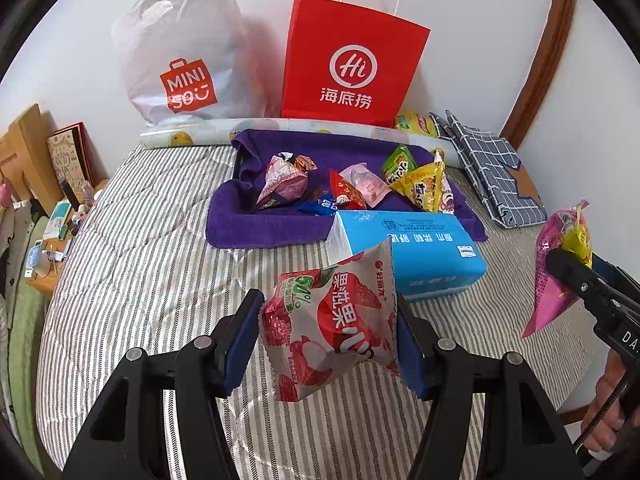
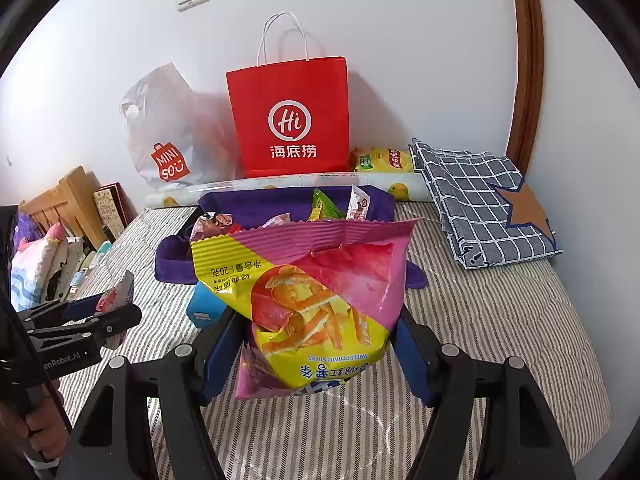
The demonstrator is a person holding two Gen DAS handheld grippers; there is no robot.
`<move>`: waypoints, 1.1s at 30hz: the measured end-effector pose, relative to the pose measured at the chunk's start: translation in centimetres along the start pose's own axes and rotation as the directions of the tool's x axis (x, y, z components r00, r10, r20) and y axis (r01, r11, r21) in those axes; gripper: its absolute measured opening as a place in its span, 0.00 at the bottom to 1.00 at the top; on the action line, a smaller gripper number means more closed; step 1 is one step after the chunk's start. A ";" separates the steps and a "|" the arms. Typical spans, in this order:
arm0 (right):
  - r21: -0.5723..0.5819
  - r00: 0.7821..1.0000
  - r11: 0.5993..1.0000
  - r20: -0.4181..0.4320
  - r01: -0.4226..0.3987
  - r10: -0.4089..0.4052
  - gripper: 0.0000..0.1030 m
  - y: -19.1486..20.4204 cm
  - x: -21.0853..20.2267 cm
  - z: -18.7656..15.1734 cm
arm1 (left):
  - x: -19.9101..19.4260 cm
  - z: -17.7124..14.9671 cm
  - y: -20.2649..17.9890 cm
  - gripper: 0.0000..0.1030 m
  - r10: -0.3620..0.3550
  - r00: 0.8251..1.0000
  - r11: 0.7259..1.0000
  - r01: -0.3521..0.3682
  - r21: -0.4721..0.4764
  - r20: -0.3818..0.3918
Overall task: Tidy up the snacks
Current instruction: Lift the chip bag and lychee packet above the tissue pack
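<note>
My left gripper (image 1: 328, 332) is shut on a red and white lychee candy packet (image 1: 332, 324) and holds it above the striped bed; it also shows in the right wrist view (image 2: 116, 300). My right gripper (image 2: 316, 344) is shut on a pink and yellow sweet potato sticks bag (image 2: 308, 296), held in the air; the bag also shows at the right of the left wrist view (image 1: 560, 264). Several snack packets (image 1: 360, 184) lie on a purple towel (image 1: 264, 224) at the back of the bed.
A blue tissue pack (image 1: 424, 256) lies in front of the towel. A red paper bag (image 1: 352, 64) and a white plastic Miniso bag (image 1: 184, 56) stand against the wall. A folded checked cloth (image 2: 484, 208) lies at the right. A cluttered bedside shelf (image 1: 44, 216) is at the left.
</note>
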State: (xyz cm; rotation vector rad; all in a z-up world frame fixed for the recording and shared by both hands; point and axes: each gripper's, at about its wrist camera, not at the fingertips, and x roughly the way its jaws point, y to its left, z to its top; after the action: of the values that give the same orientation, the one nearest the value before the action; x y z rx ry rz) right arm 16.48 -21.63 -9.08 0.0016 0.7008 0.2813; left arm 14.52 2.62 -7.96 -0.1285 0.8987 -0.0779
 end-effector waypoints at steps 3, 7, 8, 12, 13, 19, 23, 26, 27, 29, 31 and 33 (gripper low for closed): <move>0.004 1.000 1.000 -0.003 -0.001 0.001 0.67 -0.1 0.2 0.1 | 0.1 0.1 -0.1 0.60 -0.005 1.000 1.000 0.005 0.005 0.001; 0.000 1.000 1.000 -0.005 0.000 0.000 0.67 -0.2 0.3 0.2 | 0.1 0.2 -0.3 0.60 -0.010 1.000 1.000 0.010 0.009 0.003; -0.001 1.000 1.000 -0.005 0.001 -0.001 0.67 -0.3 0.4 0.2 | 0.2 0.2 -0.4 0.60 -0.010 1.000 1.000 0.010 0.010 0.002; 0.001 1.000 1.000 -0.002 0.003 -0.003 0.67 -0.4 0.5 0.3 | 0.4 0.3 -0.5 0.60 -0.011 1.000 1.000 0.011 0.012 -0.002; 0.003 1.000 1.000 -0.003 0.003 -0.003 0.67 -0.5 0.5 0.3 | 0.4 0.4 -0.5 0.60 -0.011 1.000 1.000 0.011 0.012 -0.004; 0.002 1.000 1.000 0.001 0.006 -0.006 0.67 -0.7 0.6 0.6 | 0.4 0.9 -0.7 0.60 -0.010 1.000 1.000 0.010 0.018 0.002; 0.000 1.000 1.000 0.009 0.008 -0.008 0.67 -0.8 0.6 1.0 | 0.5 1.5 -0.8 0.60 -0.005 1.000 1.000 0.005 0.023 0.004; 0.000 1.000 1.000 0.017 0.007 -0.007 0.67 -0.9 0.6 1.6 | 0.7 2.1 -0.8 0.60 -0.003 1.000 1.000 0.003 0.023 0.006; -0.001 1.000 1.000 0.019 0.007 -0.007 0.67 -0.9 0.7 1.8 | 0.7 2.3 -0.8 0.60 -0.004 1.000 1.000 0.004 0.023 0.006; -0.001 1.000 1.000 0.023 0.006 -0.006 0.67 -1.0 0.8 2.2 | 0.8 2.7 -0.8 0.60 -0.007 1.000 1.000 0.007 0.023 0.008; -0.003 1.000 1.000 0.027 0.004 -0.004 0.67 -1.0 0.8 2.6 | 0.9 3.2 -0.8 0.60 -0.013 1.000 1.000 0.013 0.023 0.009; -0.008 1.000 1.000 0.031 0.005 -0.005 0.67 -1.0 1.0 3.0 | 1.2 3.7 -0.8 0.60 -0.016 1.000 1.000 0.015 0.018 0.007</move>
State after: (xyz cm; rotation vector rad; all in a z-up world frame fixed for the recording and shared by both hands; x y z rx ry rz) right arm 19.36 -22.06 -7.49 -0.0036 0.6693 0.2787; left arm 18.20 1.99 -6.49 -0.1189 0.8894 -0.0999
